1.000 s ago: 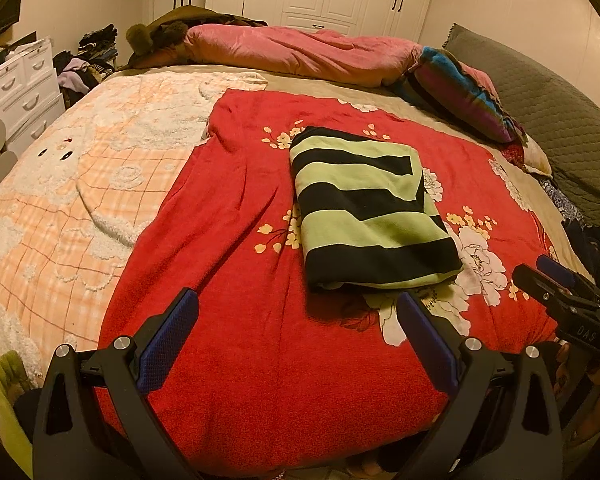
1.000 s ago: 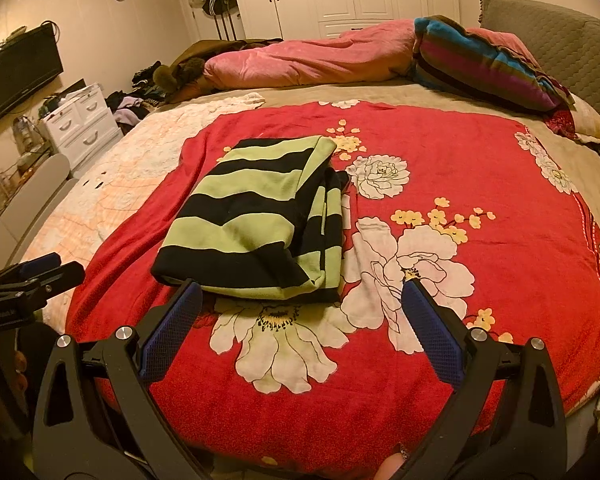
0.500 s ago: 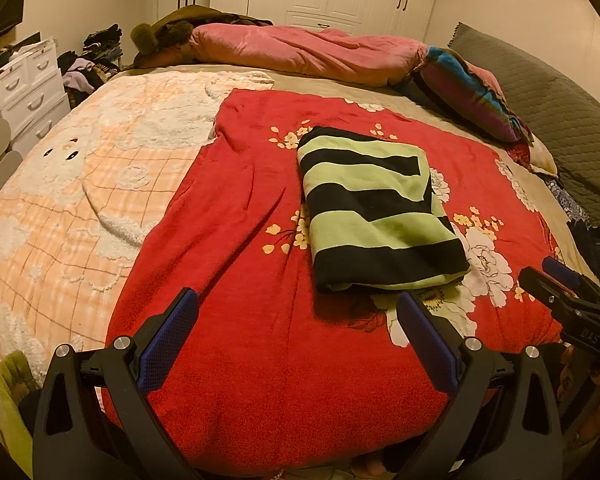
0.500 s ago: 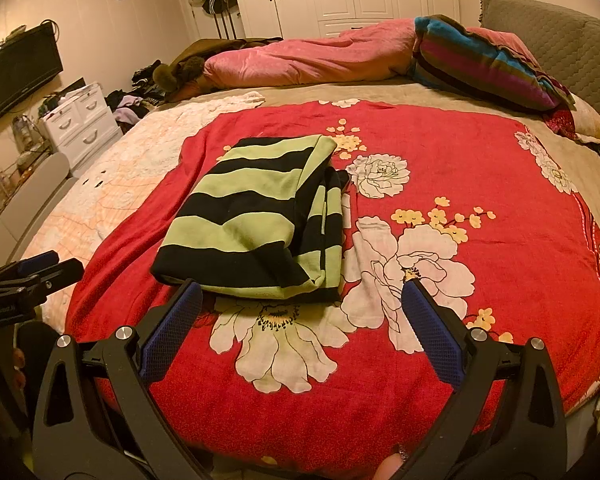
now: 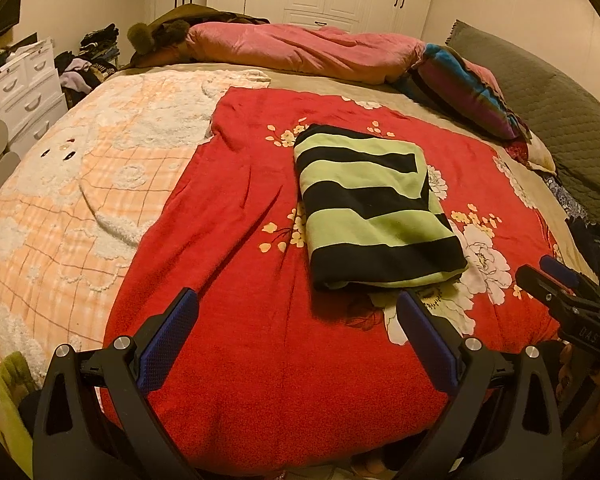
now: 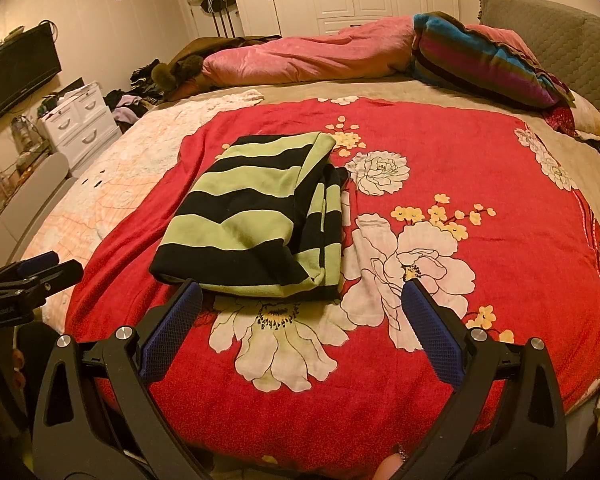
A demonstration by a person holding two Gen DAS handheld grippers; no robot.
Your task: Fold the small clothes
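Striped garment (image 5: 374,204), green and black, lies as a compact rectangle on the red floral blanket (image 5: 236,264), a little right of the blanket's middle in the left wrist view and left of middle in the right wrist view (image 6: 256,220). Its bands run across it, and its near edge is a rounded fold. Along its right side several layers show stacked one on another (clearest from the right wrist camera), a bit uneven but lying flat.

Left gripper (image 5: 296,336) hangs over the near edge of the bed with its blue-padded fingers spread wide and nothing between them; it is apart from the garment, whose near edge sits just beyond the right fingertip. Right gripper (image 6: 300,318) is likewise wide open and empty, its left fingertip close to the garment's near left corner, though I cannot tell whether it touches the cloth.

Judging from how things lie, the folding of this piece looks finished: no sleeve or hem trails loose, and neither tool has hold of it. What may be left is squaring the stepped right edge, or setting the bundle aside. No other small garment waiting to be folded shows on the blanket; the pink duvet (image 5: 300,50) and striped pillow (image 6: 484,60) lie at the far side.
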